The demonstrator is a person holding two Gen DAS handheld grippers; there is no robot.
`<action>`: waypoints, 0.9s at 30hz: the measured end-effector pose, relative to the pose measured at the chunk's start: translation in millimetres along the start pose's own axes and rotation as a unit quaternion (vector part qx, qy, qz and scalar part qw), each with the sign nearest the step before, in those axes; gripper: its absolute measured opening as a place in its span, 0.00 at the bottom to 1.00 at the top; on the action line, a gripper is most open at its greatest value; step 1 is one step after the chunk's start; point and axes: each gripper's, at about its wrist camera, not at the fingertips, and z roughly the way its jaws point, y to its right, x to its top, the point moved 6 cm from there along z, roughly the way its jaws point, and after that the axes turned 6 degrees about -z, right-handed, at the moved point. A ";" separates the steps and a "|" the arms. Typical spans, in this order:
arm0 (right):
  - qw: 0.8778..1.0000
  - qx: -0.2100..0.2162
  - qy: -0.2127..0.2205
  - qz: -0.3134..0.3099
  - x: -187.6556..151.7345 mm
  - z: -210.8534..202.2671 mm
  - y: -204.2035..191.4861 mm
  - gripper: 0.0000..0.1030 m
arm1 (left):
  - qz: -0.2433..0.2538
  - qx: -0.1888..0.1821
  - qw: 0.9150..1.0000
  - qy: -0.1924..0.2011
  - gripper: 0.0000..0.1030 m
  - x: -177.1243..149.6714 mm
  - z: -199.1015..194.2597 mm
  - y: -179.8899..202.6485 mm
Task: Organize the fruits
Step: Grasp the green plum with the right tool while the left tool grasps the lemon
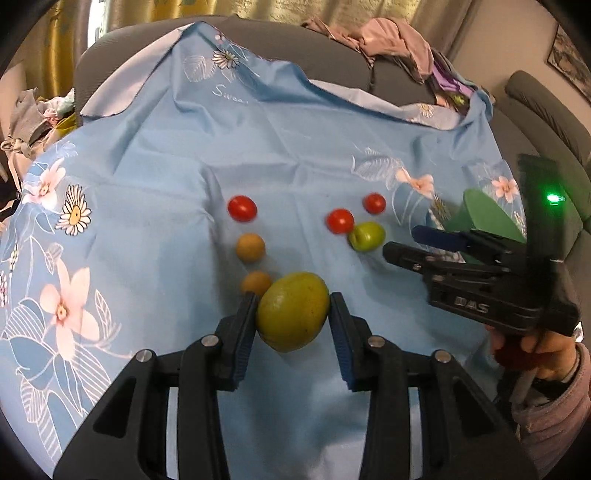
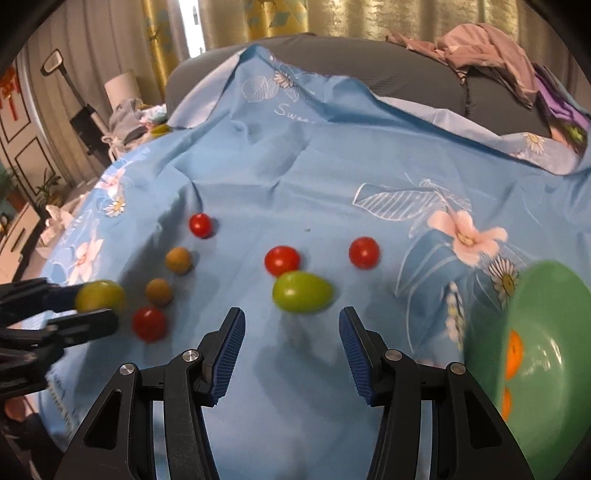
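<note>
Two green fruits [image 2: 302,291], four tomatoes [image 2: 282,260].

— What do we have behind the blue flowered cloth [image 2: 303,177]?

— A grey sofa [image 2: 406,70], its back running along the far side, with crumpled pink clothes [image 2: 484,48] heaped on it at the right. Beyond it we see pale gold curtains [image 2: 369,18] with daylight between them.

— And on the left?

— A panelled white door [image 2: 22,144], a leaning floor lamp [image 2: 70,85] and a potted plant [image 2: 48,188]. On the far right wall we see a framed picture [image 1: 569,59].
</note>
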 end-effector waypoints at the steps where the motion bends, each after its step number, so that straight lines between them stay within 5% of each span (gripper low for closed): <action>1: 1.000 -0.006 -0.006 -0.002 3.1 5.7 1.1 0.51 | 0.000 -0.001 1.000 0.001 0.37 1.1 0.3 -0.9; 15: 0.998 -0.010 -0.063 0.016 8.8 51.2 9.9 0.51 | -0.005 -0.004 1.000 -0.012 0.37 0.8 9.1 -8.8; 27: 0.999 0.023 -0.028 0.025 5.6 22.7 2.7 0.46 | 0.001 0.003 1.000 -0.007 0.37 -3.1 -0.5 -1.8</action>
